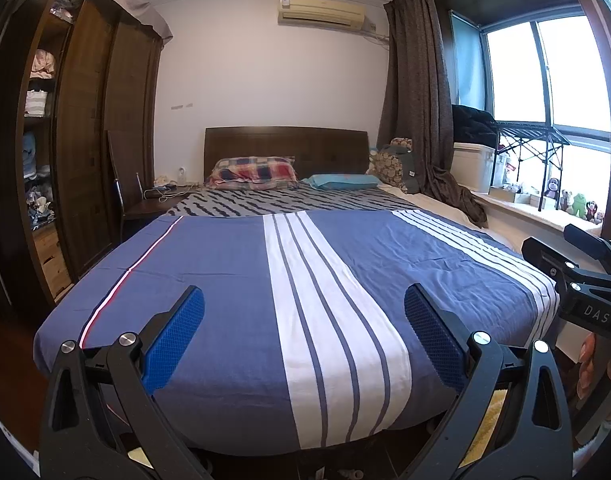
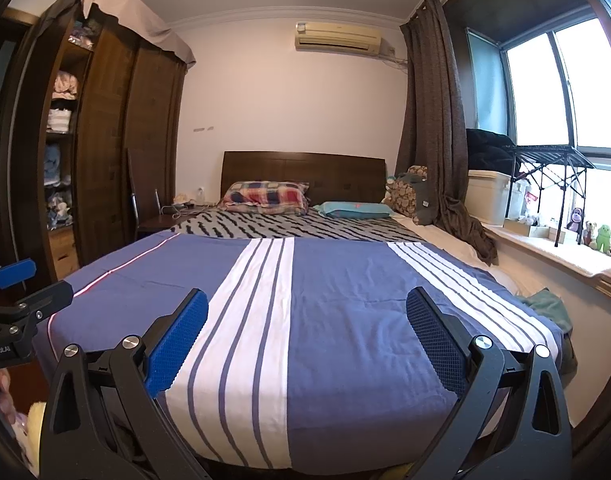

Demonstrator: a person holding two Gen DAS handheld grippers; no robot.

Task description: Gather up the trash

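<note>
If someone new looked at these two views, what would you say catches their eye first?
The bed fills the middle of both views, its blue cover crossed by a broad white striped band. In the foreground each open gripper frames it: the left gripper and the right gripper, with bright blue fingers. At right, a bright window glows above a sill lined with small plush toys.

1. The blue bedcover with white stripes [image 2: 345, 320] is matt woven cloth, lightly creased.
2. The dark brown headboard [image 2: 305, 172] and tall brown wardrobe [image 1: 105, 120] are wood with a dull sheen.
3. The blue gripper pads [image 1: 177, 340] look like dimpled, rough rubber on matt black plastic arms with shiny metal screws.
4. The brown-grey curtain [image 2: 433, 120] is coarse, matt fabric.
</note>
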